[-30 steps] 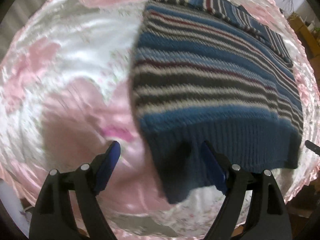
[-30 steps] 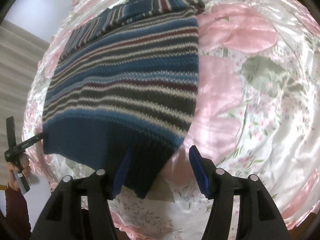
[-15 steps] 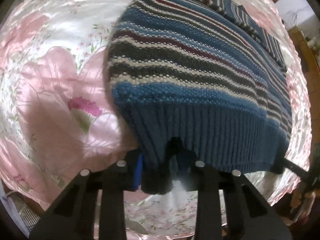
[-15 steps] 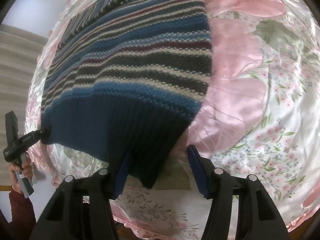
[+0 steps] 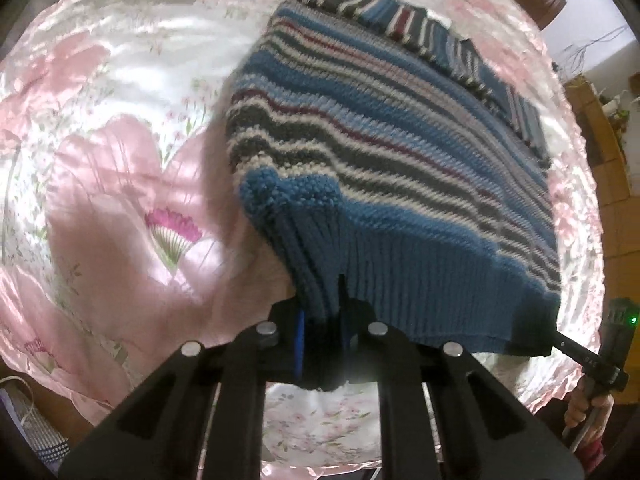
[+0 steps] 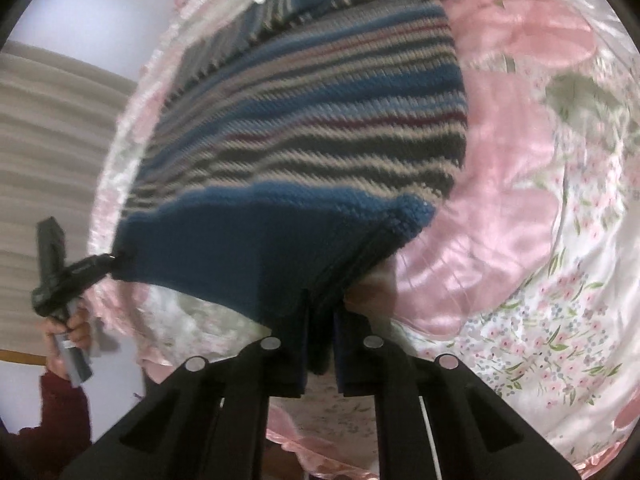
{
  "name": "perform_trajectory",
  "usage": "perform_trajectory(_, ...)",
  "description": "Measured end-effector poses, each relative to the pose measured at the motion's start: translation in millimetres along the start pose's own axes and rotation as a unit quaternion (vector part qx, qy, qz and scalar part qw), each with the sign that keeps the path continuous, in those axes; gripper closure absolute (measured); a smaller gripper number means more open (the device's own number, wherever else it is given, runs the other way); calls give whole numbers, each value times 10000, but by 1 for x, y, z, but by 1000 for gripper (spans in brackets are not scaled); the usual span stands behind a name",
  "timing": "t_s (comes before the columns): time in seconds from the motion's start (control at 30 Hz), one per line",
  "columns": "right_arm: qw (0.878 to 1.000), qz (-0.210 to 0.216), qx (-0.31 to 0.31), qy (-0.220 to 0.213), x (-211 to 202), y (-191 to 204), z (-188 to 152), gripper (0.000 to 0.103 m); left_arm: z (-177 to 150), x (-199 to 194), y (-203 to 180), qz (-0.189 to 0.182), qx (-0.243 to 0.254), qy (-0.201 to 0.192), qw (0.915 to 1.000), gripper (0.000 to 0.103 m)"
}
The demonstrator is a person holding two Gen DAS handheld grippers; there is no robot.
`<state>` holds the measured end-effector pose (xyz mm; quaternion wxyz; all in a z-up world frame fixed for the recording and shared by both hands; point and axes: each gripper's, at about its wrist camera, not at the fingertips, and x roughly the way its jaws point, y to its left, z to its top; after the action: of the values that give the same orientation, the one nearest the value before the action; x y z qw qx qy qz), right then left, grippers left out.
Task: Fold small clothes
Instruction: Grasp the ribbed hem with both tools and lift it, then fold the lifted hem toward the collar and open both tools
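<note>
A small knitted sweater (image 5: 392, 152) with blue, grey, white and maroon stripes lies on pink floral satin, its ribbed blue hem nearest me and lifted off the cloth. My left gripper (image 5: 322, 320) is shut on the hem's left corner. In the right wrist view the same sweater (image 6: 304, 128) fills the middle, and my right gripper (image 6: 320, 336) is shut on the hem's right corner. Each view shows the other gripper at the far hem corner: the right one (image 5: 576, 352), the left one (image 6: 80, 272). Folded sleeves lie across the far end.
The pink floral satin sheet (image 5: 120, 168) covers the surface and spreads wide to the right (image 6: 552, 240). A hand (image 6: 68, 328) in a dark red sleeve holds the left gripper. Wooden furniture (image 5: 600, 128) stands beyond the sheet's right edge.
Both grippers went from open around the hem corners to shut on them, the left first. The hem has risen off the sheet and bunched at the jaws.
</note>
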<state>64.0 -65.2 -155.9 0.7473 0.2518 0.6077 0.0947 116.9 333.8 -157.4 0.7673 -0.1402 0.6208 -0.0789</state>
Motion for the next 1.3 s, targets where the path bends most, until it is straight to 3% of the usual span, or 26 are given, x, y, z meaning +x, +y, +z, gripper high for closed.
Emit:
perform_trajectory(0.2, 9981, 436, -2, -444, -38, 10, 31, 94, 28, -27, -17, -305, 79, -401, 9987, 92)
perform_trajectory(0.43, 9964, 523, 81, -669, -54, 8, 79, 94, 67, -25, -30, -403, 63, -670, 9969, 92)
perform_trajectory(0.7, 9963, 389, 320, -700, -39, -9, 148, 94, 125, 12, -29, -541, -348, -606, 9961, 92)
perform_trajectory(0.9, 9957, 340, 744, -432, 2, -39, 195, 94, 160, 57, -28, -361, -546, -320, 9973, 91)
perform_trajectory(1.03, 9957, 241, 867, -224, 26, -53, 212, 92, 174, 84, -23, -228, -693, -65, 9973, 79)
perform_trajectory(1.13, 9960, 206, 848, -186, 30, -56, 216, 90, 176, 81, -19, -386, -803, -12, 9960, 75)
perform_trajectory(1.17, 9963, 223, 804, -203, 26, -56, 216, 88, 176, 74, -19, -422, -768, -28, 9961, 68)
perform_trajectory(1.2, 9966, 213, 766, -227, 22, -56, 216, 83, 176, 65, -19, -399, -729, -102, 9965, 62)
perform_trajectory(1.23, 9971, 94, 694, -312, 15, -55, 215, 70, 175, 55, -18, -352, -698, -214, 9967, 44)
perform_trajectory(1.27, 9971, -121, 614, -423, 6, -54, 214, 62, 175, 43, -16, -313, -668, -352, 9967, 38)
perform_trajectory(1.3, 9965, -373, 511, -547, -5, -53, 213, 59, 175, 26, -14, -297, -636, -522, 9962, 37)
